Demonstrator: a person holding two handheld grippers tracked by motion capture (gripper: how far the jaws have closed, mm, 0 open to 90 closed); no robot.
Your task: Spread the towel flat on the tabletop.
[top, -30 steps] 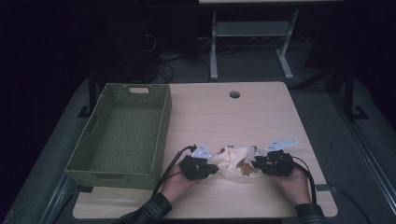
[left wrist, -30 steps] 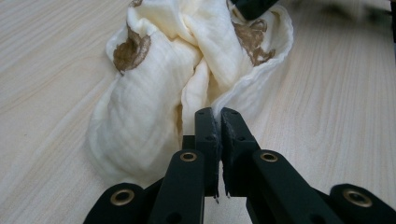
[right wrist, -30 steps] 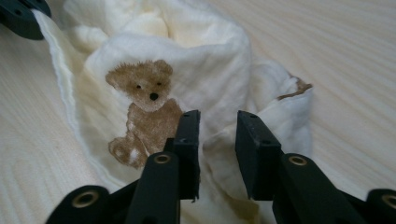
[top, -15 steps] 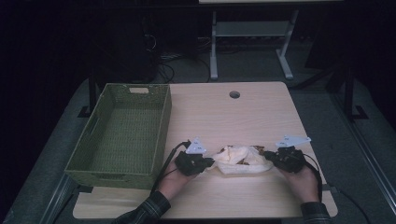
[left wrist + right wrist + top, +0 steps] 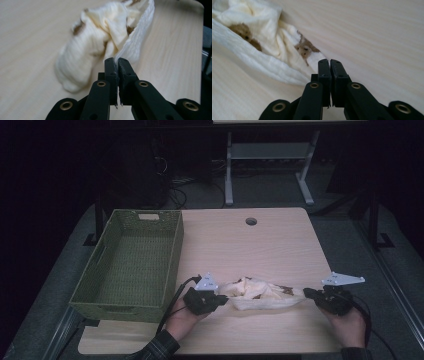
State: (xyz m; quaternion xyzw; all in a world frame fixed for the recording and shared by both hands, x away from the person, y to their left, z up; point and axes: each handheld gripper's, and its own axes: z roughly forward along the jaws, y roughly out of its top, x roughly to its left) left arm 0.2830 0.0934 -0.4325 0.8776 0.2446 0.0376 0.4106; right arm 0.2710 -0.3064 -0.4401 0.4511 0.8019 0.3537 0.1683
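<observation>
A crumpled cream cloth (image 5: 260, 294) with small brown bear prints lies stretched along the front of the wooden table (image 5: 250, 245). At its left end, my left gripper (image 5: 220, 299) is shut on it; in the left gripper view a white hem of the cloth (image 5: 135, 37) runs into the closed fingertips (image 5: 116, 60). At the right end, my right gripper (image 5: 306, 292) is shut on a corner. The right gripper view has that corner of the cloth (image 5: 312, 56) pinched at the closed fingertips (image 5: 328, 60). The cloth sags between the two grippers.
A green woven basket (image 5: 107, 270) stands on the left part of the table, close to my left hand. A round cable hole (image 5: 251, 221) sits near the far edge. A metal stand (image 5: 270, 165) rises from the floor beyond the table.
My right gripper has moved to the right with the cloth corner, and the cloth has been drawn out from a bunch into a long strip. My left gripper has stayed in place.
</observation>
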